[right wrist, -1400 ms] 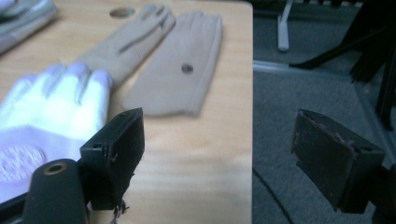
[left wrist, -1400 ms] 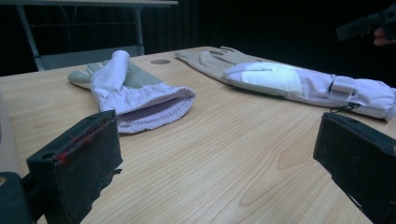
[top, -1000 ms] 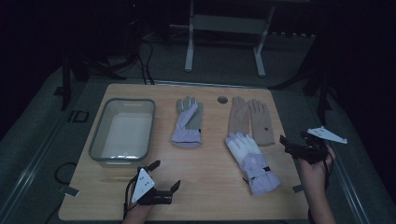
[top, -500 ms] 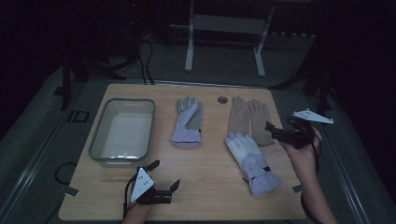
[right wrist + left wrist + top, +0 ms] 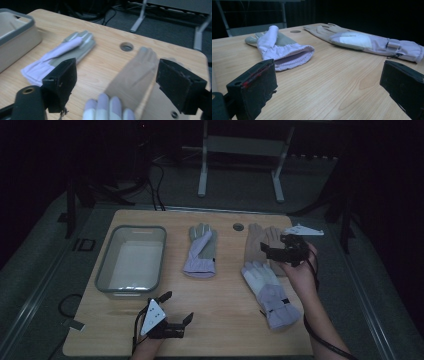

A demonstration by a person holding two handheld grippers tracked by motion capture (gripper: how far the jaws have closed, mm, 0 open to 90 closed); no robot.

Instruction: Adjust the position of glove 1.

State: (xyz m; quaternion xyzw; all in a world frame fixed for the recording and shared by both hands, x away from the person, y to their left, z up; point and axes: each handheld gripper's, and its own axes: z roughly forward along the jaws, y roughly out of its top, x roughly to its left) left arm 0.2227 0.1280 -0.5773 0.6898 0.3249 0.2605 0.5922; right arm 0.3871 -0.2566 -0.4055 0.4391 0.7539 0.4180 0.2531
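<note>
Though blurred, tan glove (image 5: pixel 136 75) recognisable

We saw a wooden table (image 5: pixel 220 305) bearing a grey bin (image 5: pixel 132 260) at left and three gloves: lavender glove (image 5: pixel 200 252) at centre, tan glove (image 5: pixel 258 242) and white glove (image 5: pixel 267 292) at right.

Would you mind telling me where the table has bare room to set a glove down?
Bare wood runs between the grey-and-lilac glove and the white-and-lilac glove, and along the near edge beside the left hand-held gripper. It is crowded at the right: the tan glove touches the white-and-lilac one. The bin takes the left.
</note>
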